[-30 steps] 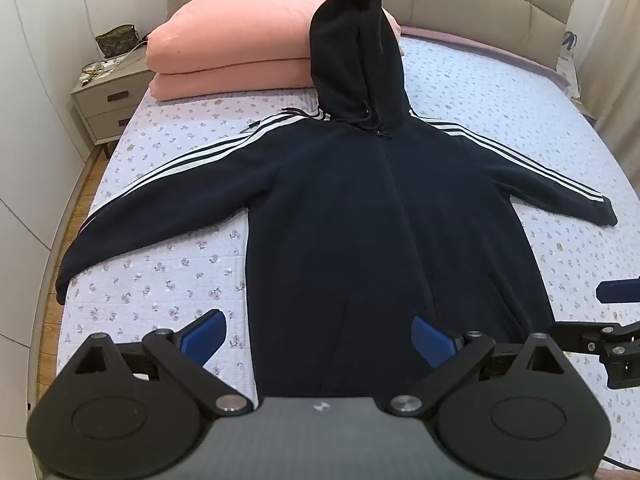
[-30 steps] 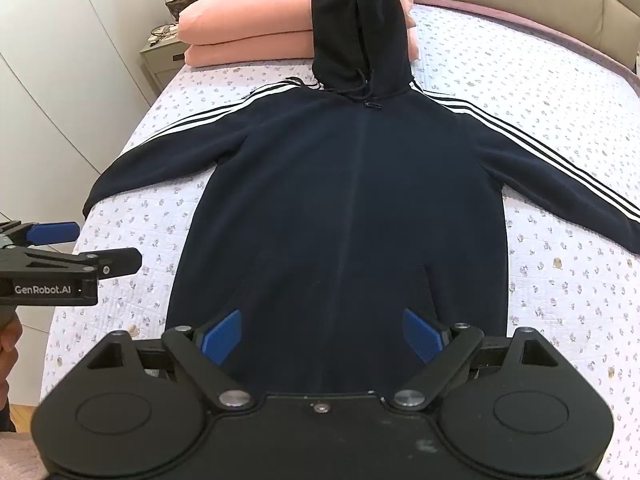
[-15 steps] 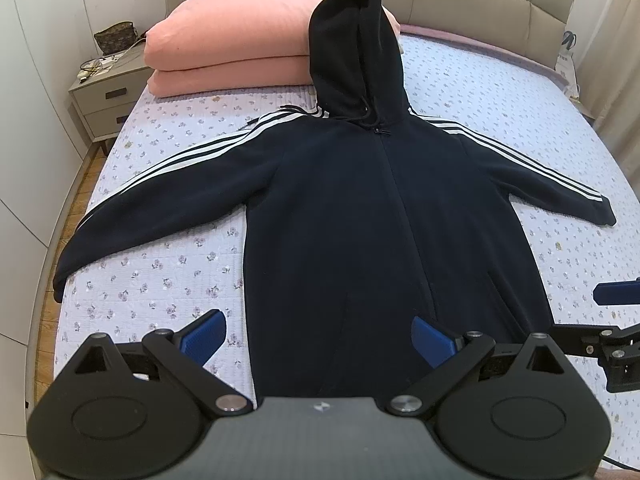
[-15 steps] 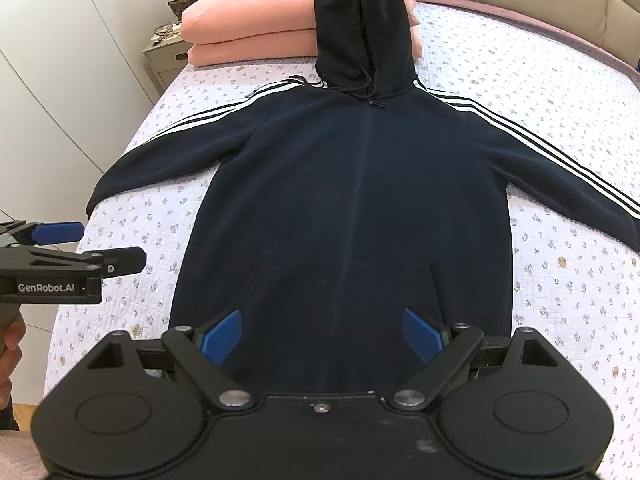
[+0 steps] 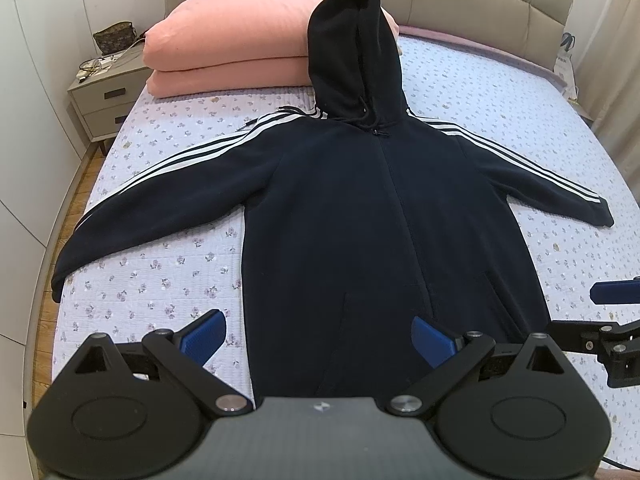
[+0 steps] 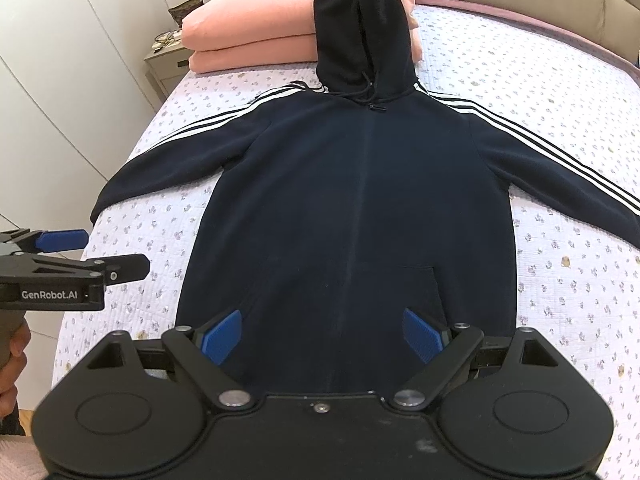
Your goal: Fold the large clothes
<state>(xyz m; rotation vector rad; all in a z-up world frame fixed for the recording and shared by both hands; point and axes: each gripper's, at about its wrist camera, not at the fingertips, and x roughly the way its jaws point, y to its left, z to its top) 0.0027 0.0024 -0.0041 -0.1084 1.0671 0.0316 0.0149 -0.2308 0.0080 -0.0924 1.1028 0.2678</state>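
Spread flat, front up, across the flowered bed (image 5: 500,92): dark hoodie (image 5: 380,220), sleeves flung out to either side and hood propped on the pink pillows (image 5: 228,56), seemingly laid open so every edge can be reached for folding. Poised above the near hem, not touching cloth: left gripper (image 5: 318,334) toward the hem's left corner and right gripper (image 6: 322,334) over its middle, both spread wide and holding nothing.

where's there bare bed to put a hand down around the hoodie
Bare quilt lies below the left sleeve, beside the hoodie body, and right of the hood above the right sleeve. Crowded: the pink pillows under the hood at the bed's head.
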